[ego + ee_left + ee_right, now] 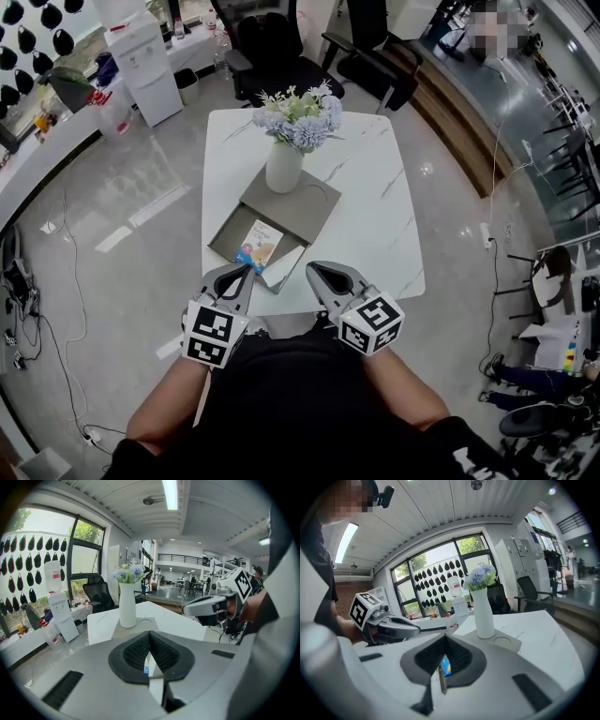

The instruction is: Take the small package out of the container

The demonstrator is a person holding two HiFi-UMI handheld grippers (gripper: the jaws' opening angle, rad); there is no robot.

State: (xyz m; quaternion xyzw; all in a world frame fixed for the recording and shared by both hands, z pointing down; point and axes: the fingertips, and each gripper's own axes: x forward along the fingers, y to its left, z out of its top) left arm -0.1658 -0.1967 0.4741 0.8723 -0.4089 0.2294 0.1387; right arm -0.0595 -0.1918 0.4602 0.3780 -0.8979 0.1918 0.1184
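A white marble table (375,220) stands in an open office floor. On it a flat grey container (314,214) is laid, with a vase of flowers (284,167) stood on its far half. The small package (258,246) is seen lying flat in the container's near left corner, well clear of the vase. The left gripper (241,274) is held just short of that corner, its jaws together and nothing between them. The right gripper (315,270) is held beside it at the table's near edge, its jaws likewise drawn together and empty.

The reach is judged to be the step in hand, and the package is not yet grasped. For a clean pick, the left jaws should be parted before the package is met. They should then be brought low over the container's near edge so that one jaw can be slid under the package. Since the package is thin and flat, a steep approach is likely to push it along the container's floor.
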